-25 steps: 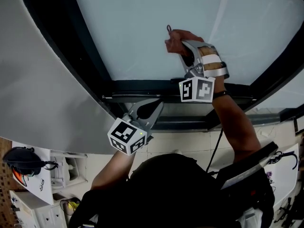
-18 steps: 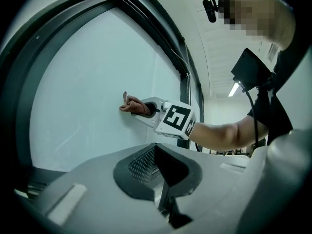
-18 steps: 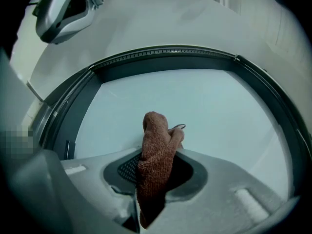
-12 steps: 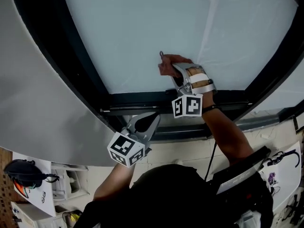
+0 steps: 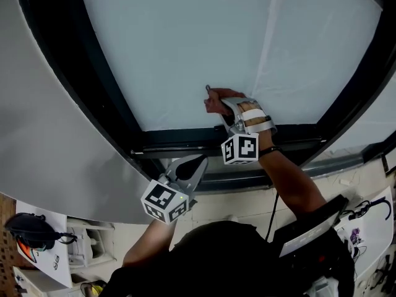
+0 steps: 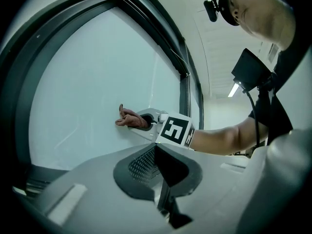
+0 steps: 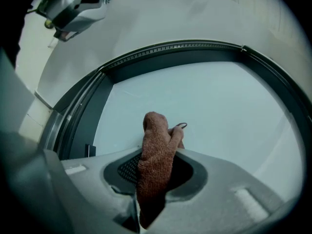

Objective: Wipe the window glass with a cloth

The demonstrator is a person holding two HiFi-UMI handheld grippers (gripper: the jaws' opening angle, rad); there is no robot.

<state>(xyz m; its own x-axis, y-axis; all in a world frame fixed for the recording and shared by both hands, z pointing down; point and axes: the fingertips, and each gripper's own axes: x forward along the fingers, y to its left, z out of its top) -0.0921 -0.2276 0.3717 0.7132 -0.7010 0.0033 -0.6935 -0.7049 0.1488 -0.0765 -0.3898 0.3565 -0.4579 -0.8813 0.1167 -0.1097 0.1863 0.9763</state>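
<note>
A reddish-brown cloth [image 7: 157, 155] is pinched between the jaws of my right gripper [image 7: 155, 179], and its bunched end presses on the frosted window glass [image 5: 204, 42]. From the head view the cloth [image 5: 216, 101] shows low on the pane, just above the dark lower frame [image 5: 179, 140], with the right gripper [image 5: 230, 111] behind it. The left gripper view catches the same cloth [image 6: 130, 120] against the glass [image 6: 87, 82]. My left gripper [image 5: 189, 166] hangs below the frame, away from the glass, jaws together and holding nothing.
A dark window frame [image 5: 74, 73] runs round the pane, and a grey wall panel [image 5: 43, 147] curves off to the left. White furniture with papers [image 5: 49, 252] stands at the lower left. A cable [image 5: 272, 209] hangs from the right forearm.
The right gripper and cloth have slid down the glass toward the lower frame and slightly left. The left gripper has stayed about where it was.
</note>
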